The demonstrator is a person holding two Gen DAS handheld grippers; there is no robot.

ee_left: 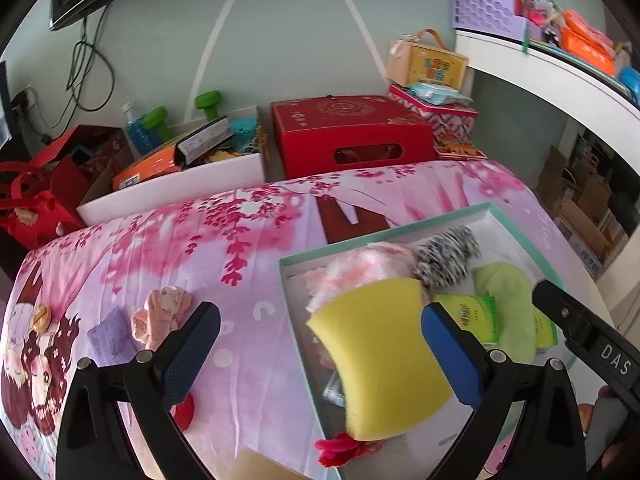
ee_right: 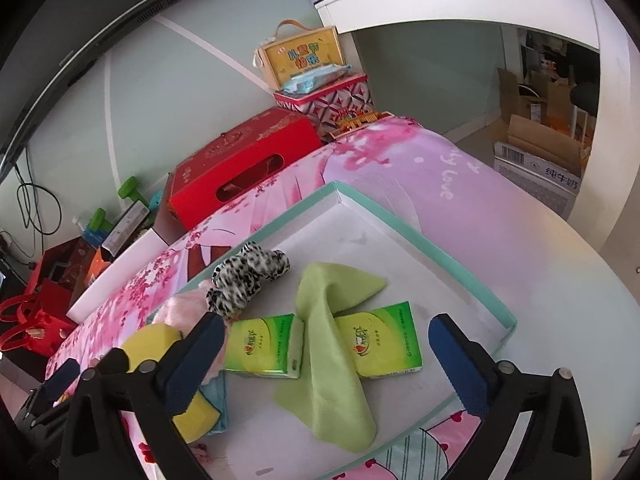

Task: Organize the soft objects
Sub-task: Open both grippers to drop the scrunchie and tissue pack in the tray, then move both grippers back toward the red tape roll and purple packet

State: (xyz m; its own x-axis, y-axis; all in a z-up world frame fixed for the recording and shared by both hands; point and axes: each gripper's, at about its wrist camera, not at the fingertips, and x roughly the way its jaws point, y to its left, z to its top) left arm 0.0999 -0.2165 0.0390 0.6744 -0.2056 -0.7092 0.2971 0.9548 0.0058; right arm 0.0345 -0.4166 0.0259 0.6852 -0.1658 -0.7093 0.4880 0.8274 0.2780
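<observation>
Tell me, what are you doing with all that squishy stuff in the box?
A person with tongs in each hand is tidying soft things into a shallow box on the bed. A green cloth, two tissue packs, a spotted scrunchie and a yellow sponge are in it. Both tongs are open, holding nothing. A pink scrunchie waits on the bedspread.

The tray's (ee_right: 420, 236) far half lies bare, open from above. Its near half is crowded: green cloth (ee_right: 332, 344) over two tissue packs (ee_right: 264, 346), spotted scrunchie (ee_right: 244, 280), yellow sponge (ee_left: 380, 356) at the left rim. Left of the tray, the worktop (ee_left: 248, 280) is mostly free, apart from a pink scrunchie (ee_left: 160, 316).
</observation>
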